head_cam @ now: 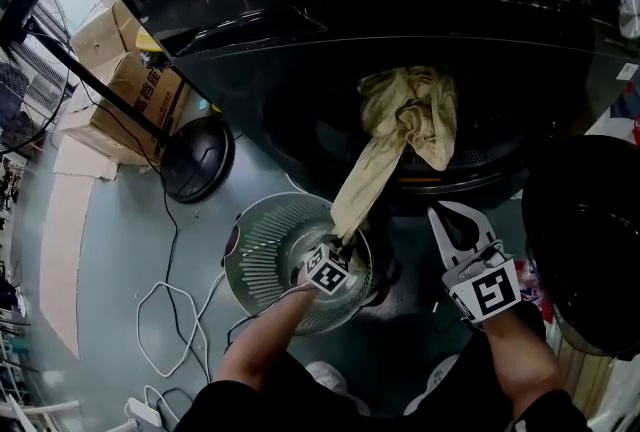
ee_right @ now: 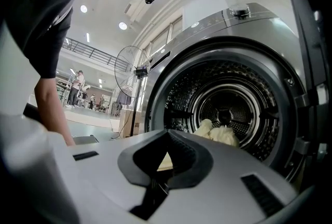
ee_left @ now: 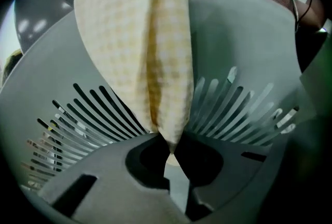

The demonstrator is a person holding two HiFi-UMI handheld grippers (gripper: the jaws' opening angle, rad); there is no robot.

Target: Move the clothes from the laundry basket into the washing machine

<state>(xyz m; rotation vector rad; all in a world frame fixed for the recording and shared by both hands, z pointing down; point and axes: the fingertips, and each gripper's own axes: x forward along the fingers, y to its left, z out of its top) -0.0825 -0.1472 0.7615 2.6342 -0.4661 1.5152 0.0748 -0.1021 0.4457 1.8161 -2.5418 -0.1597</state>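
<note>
The washing machine point(head_cam: 300, 30), cut off at the frame's edges, stands ahead of both grippers, its drum dark from above. The laundry basket point(head_cam: 255, 260) sits beneath the left gripper point(head_cam: 343, 245), its floor hidden. The yellow checked cloth point(head_cam: 405, 125) runs from the drum mouth down into that gripper's jaws, which pinch its tip. The right gripper point(head_cam: 437, 215), jaws together and empty, is just beside the cloth.

A black short-sleeved top point(head_cam: 300, 400) is worn. The light grey left gripper point(head_cam: 345, 243) and right gripper point(head_cam: 440, 216) are each fitted with a white cube bearing black square markers. Pale shoes point(head_cam: 328, 377) are worn.
</note>
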